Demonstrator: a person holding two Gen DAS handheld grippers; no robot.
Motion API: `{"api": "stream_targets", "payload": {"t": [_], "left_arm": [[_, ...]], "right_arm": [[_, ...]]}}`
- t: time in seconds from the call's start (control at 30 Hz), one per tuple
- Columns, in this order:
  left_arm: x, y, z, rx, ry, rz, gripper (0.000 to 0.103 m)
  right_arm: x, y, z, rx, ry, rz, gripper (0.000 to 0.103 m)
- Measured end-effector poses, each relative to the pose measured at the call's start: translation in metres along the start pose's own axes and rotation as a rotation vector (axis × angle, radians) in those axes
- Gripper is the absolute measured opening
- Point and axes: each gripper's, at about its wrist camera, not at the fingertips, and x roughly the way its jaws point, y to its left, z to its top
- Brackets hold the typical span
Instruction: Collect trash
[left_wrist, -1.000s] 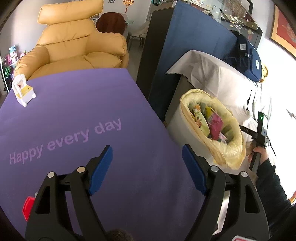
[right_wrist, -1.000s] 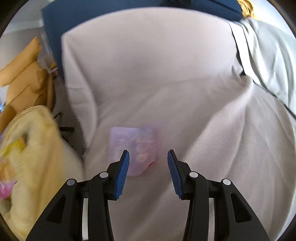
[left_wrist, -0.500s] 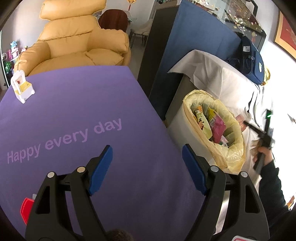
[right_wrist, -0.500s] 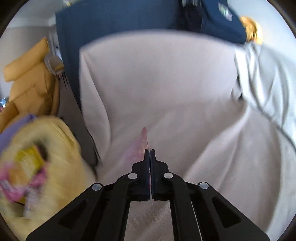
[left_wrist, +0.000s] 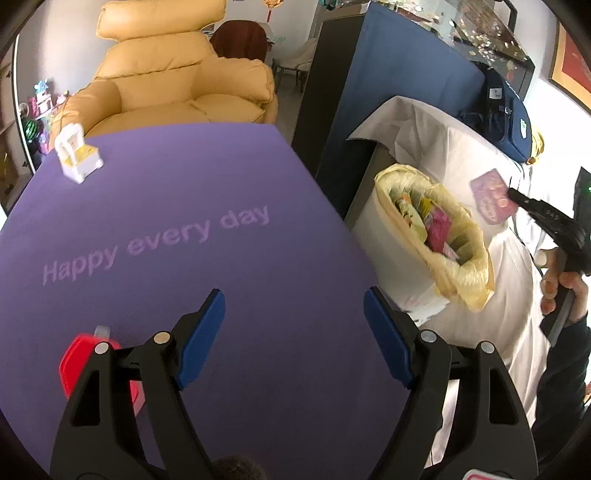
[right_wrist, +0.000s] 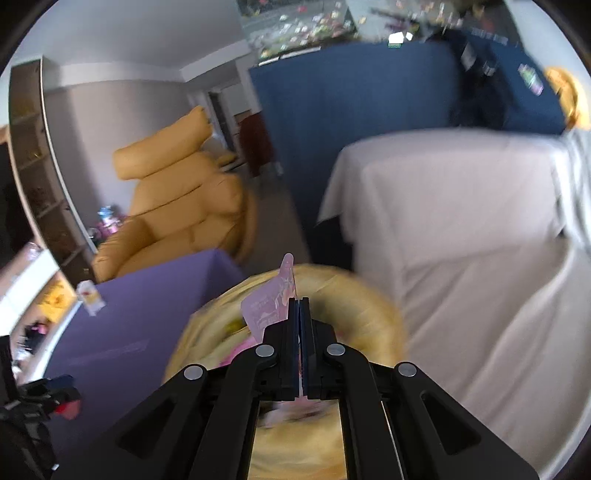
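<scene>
The right gripper (right_wrist: 299, 310) is clamped on a pink snack wrapper (right_wrist: 271, 302), held at frame centre over the yellow-lined trash bin (right_wrist: 354, 291). The left gripper (left_wrist: 293, 339) is spread wide, nothing between its pads, above the purple tablecloth (left_wrist: 184, 206); the bin sits right of centre in its view.

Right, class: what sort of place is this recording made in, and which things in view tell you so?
Most likely a home living room: a padded yellow armchair, toys on a shelf beside it, a framed picture on the wall, and a lined bin of wrappers between cloth-covered tables.
</scene>
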Motion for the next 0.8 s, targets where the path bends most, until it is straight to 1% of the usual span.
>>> {"api": "stream_targets", "payload": {"t": [0.1, 0.17, 0.23, 0.27, 0.3, 0.33, 0.37, 0.4, 0.43, 0.5, 0.57, 0.6, 0.67, 0.73, 0.8], "left_arm": [[-0.011, 0.002, -0.007, -0.009, -0.003, 0.016, 0.073], [-0.02, 0.003, -0.012, -0.006, -0.016, 0.018, 0.073], [-0.028, 0.002, -0.017, 0.0, -0.037, 0.022, 0.073], [-0.032, 0.001, -0.018, 0.003, -0.049, 0.024, 0.073], [-0.036, 0.001, -0.019, 0.005, -0.06, 0.027, 0.073], [-0.04, 0.0, -0.021, 0.005, -0.073, 0.029, 0.073], [-0.043, 0.0, -0.022, 0.003, -0.082, 0.026, 0.073], [-0.046, -0.001, -0.023, 0.002, -0.089, 0.022, 0.073], [-0.049, -0.003, -0.025, 0.004, -0.097, 0.019, 0.073], [-0.054, -0.007, -0.026, 0.016, -0.11, 0.038, 0.073], [-0.059, -0.011, -0.028, 0.031, -0.126, 0.087, 0.073], [-0.062, -0.014, -0.029, 0.04, -0.134, 0.124, 0.073], [-0.064, -0.018, -0.03, 0.046, -0.139, 0.156, 0.073], [-0.064, -0.019, -0.03, 0.048, -0.134, 0.157, 0.073], [-0.061, -0.02, -0.029, 0.048, -0.124, 0.159, 0.073]], "right_arm": [[0.019, 0.007, -0.01, 0.012, 0.054, 0.026, 0.004], [0.027, 0.011, -0.013, 0.007, 0.082, -0.006, 0.005], [0.026, 0.018, -0.015, -0.011, 0.081, -0.028, 0.006], [0.024, 0.022, -0.016, -0.02, 0.078, -0.03, 0.008], [0.023, 0.024, -0.017, -0.026, 0.075, -0.032, 0.015], [0.019, 0.029, -0.019, -0.036, 0.071, -0.03, 0.032], [0.019, 0.029, -0.018, -0.041, 0.07, -0.026, 0.041], [0.017, 0.031, -0.019, -0.045, 0.067, -0.018, 0.053], [0.013, 0.034, -0.021, -0.044, 0.063, -0.006, 0.054], [0.005, 0.042, -0.026, -0.045, 0.069, 0.012, 0.054], [-0.007, 0.057, -0.033, -0.068, 0.065, 0.032, 0.054], [-0.012, 0.066, -0.038, -0.087, 0.061, 0.039, 0.054], [-0.023, 0.088, -0.054, -0.137, 0.076, 0.069, 0.054], [-0.033, 0.11, -0.075, -0.172, 0.094, 0.131, 0.054], [-0.039, 0.125, -0.091, -0.198, 0.101, 0.149, 0.054]]}}
